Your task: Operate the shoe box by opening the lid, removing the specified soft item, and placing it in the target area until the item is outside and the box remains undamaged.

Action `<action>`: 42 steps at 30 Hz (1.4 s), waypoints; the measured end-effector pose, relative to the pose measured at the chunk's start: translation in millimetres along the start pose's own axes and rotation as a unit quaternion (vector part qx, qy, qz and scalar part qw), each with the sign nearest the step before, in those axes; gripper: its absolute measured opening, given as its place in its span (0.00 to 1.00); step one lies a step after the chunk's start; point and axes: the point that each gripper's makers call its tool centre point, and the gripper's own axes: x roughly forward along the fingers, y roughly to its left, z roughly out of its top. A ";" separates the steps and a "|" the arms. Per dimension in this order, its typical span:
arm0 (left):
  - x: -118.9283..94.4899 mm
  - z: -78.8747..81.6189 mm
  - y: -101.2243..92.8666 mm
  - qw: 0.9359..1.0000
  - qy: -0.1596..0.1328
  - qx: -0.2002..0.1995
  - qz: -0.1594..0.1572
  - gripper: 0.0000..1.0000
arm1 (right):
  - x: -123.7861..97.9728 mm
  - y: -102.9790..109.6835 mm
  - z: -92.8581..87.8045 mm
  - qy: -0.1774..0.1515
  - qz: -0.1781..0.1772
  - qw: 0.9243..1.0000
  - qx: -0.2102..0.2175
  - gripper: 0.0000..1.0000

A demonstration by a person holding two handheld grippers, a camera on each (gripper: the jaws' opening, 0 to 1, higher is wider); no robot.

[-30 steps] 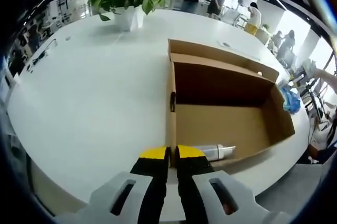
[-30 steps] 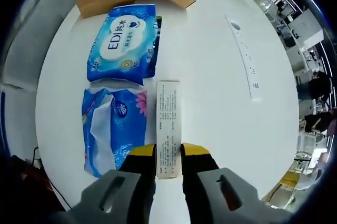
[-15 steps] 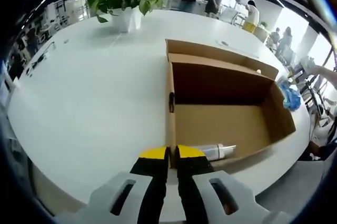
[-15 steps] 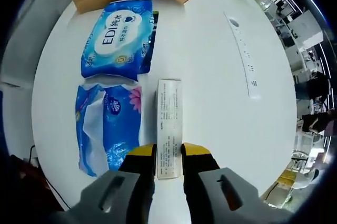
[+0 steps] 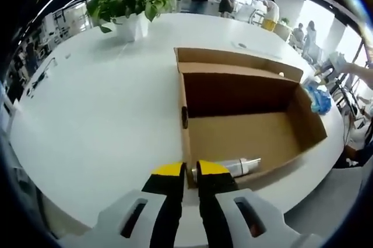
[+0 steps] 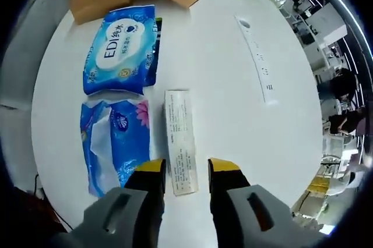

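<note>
In my left gripper view, my left gripper (image 5: 191, 172) sits with its yellow-tipped jaws narrowly parted, straddling the near wall of the open brown cardboard shoe box (image 5: 201, 138) on the round white table (image 5: 99, 108); I cannot tell whether they pinch the wall. Inside the box, against that near wall, lies a clear plastic pump bottle (image 5: 236, 166) on its side. A potted green plant (image 5: 129, 3) stands at the far side of the table.

In my right gripper view, my right gripper (image 6: 186, 167) stands wide, jaws either side of a long white printed carton (image 6: 179, 141) lying flat, not touching it. Beside it lie a torn blue soft tissue pack (image 6: 113, 143) and a blue wet-wipes pack (image 6: 121, 50), outside the box
</note>
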 end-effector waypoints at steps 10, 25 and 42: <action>-9.7 18.0 -9.1 0.996 0.003 0.083 -0.012 0.21 | -27.0 11.3 16.3 -0.055 -0.028 0.994 0.090 0.45; -7.0 22.1 -41.9 0.958 0.058 0.251 -0.124 0.28 | -66.9 55.0 48.2 -0.136 -0.051 0.967 0.209 0.72; 10.2 18.9 -54.5 0.887 0.127 0.406 -0.182 0.35 | -101.3 103.6 75.1 -0.197 -0.089 0.933 0.287 0.96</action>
